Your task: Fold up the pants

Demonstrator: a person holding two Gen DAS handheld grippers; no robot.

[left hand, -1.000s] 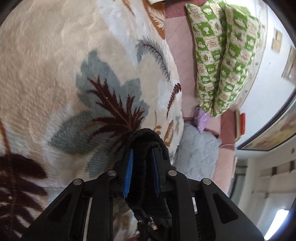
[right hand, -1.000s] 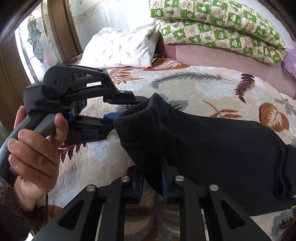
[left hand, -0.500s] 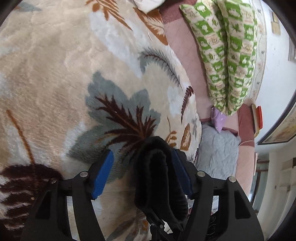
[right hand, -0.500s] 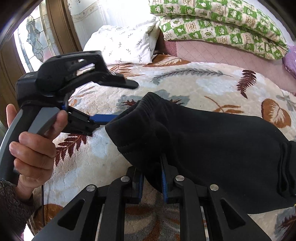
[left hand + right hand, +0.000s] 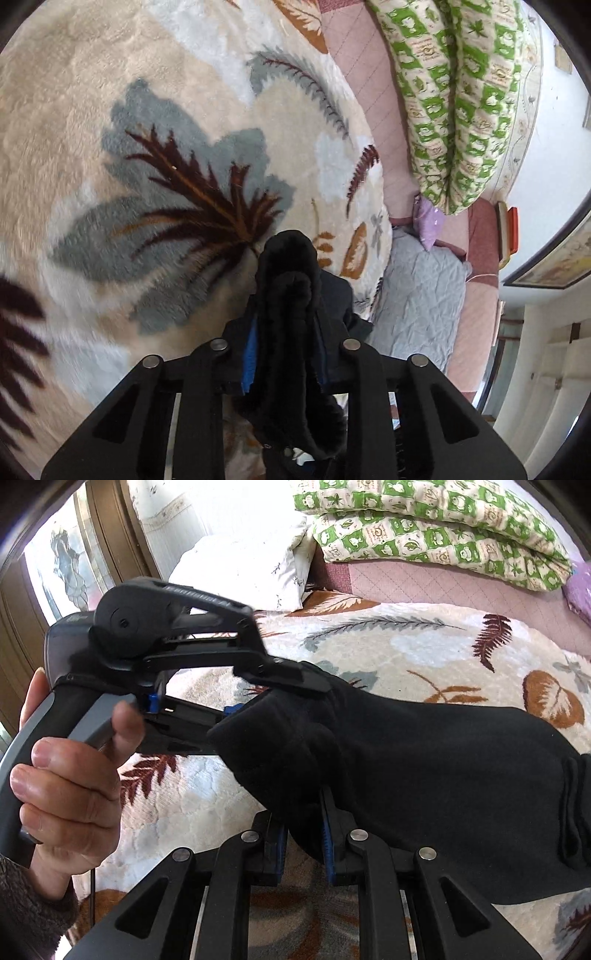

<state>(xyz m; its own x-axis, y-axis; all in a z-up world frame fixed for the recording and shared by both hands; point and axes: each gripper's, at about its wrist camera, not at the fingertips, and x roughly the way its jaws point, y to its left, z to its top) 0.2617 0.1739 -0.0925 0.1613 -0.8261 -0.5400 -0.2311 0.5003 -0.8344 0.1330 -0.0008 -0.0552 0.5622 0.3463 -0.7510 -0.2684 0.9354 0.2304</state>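
Note:
The black fleece pants (image 5: 436, 775) lie stretched across a leaf-patterned blanket (image 5: 406, 646) on the bed, one end lifted. My right gripper (image 5: 303, 834) is shut on the lower edge of that lifted end. My left gripper (image 5: 273, 698), held by a hand, comes in from the left and is shut on the upper corner of the same end. In the left wrist view the left gripper (image 5: 284, 332) pinches a thick fold of the black pants (image 5: 288, 280) between its blue pads, above the blanket (image 5: 147, 166).
A green-and-white patterned quilt (image 5: 443, 528) and a white pillow (image 5: 243, 565) lie at the head of the bed on a pink sheet (image 5: 461, 587). A purple item (image 5: 430, 221) and a grey quilted cover (image 5: 417, 302) lie by the bed edge. Wooden window frames stand at left.
My left gripper opened half a second ago, moved further onto the pants corner and has shut on it again. The right gripper keeps its hold.

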